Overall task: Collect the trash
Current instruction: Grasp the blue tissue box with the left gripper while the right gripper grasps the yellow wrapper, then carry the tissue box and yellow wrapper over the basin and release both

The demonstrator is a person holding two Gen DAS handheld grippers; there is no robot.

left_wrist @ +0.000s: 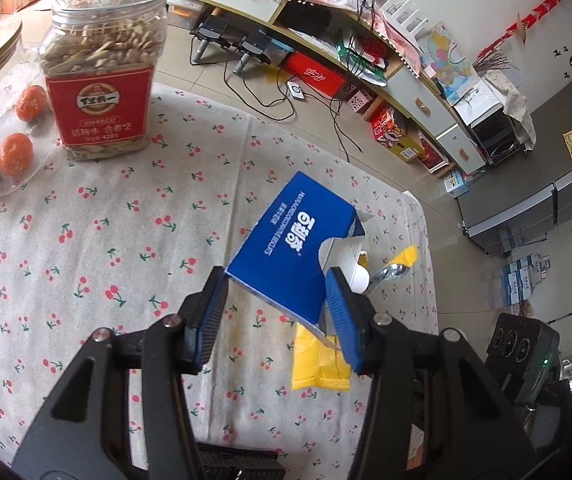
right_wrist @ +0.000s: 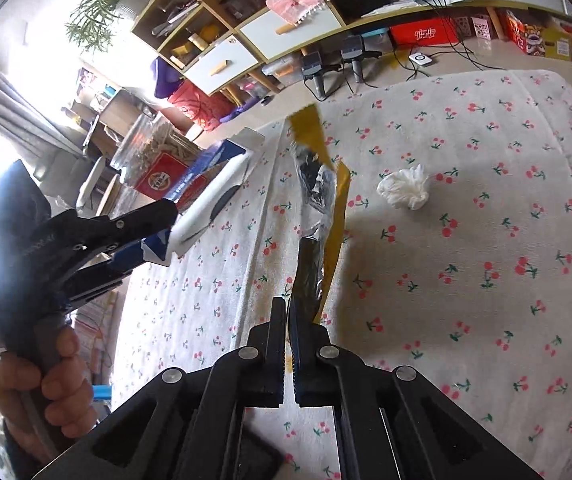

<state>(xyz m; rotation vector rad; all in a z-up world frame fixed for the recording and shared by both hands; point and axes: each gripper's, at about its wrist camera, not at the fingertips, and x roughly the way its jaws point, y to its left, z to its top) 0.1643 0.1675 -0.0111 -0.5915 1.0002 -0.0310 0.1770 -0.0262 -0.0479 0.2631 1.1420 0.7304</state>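
Trash first: blue carton (left_wrist: pixel 286 248), flattened-ish, white print on the face, top flap torn open showing white inside. It sits centre-right in the left wrist view, tilted and lifted off the cherry-print tablecloth (left_wrist: pixel 106 240). My left gripper (left_wrist: pixel 278 292) is about half open w/ the carton's lower edge wedged between both blue pads, so it has hold of it. In the right wrist view the same carton shows at centre-left, pinched in that gripper (right_wrist: pixel 158 232).

Yellow wrapper (right_wrist: pixel 326 216): long, crinkled, silver foil lining, torn open at the far end. It runs up the middle of the right wrist view. My right gripper (right_wrist: pixel 288 312) is nearly closed, jaws clamped on the wrapper's near end. In the left wrist view the wrapper (left_wrist: pixel 318 364) shows lower right, under the carton.

Crumpled white tissue (right_wrist: pixel 404 186) lies on the cloth, right of centre in the right wrist view, well apart from both grippers.

Upper left of the left wrist view: seed jar (left_wrist: pixel 102 68) w/ red label, and oranges (left_wrist: pixel 14 152) in a clear tray beside it.
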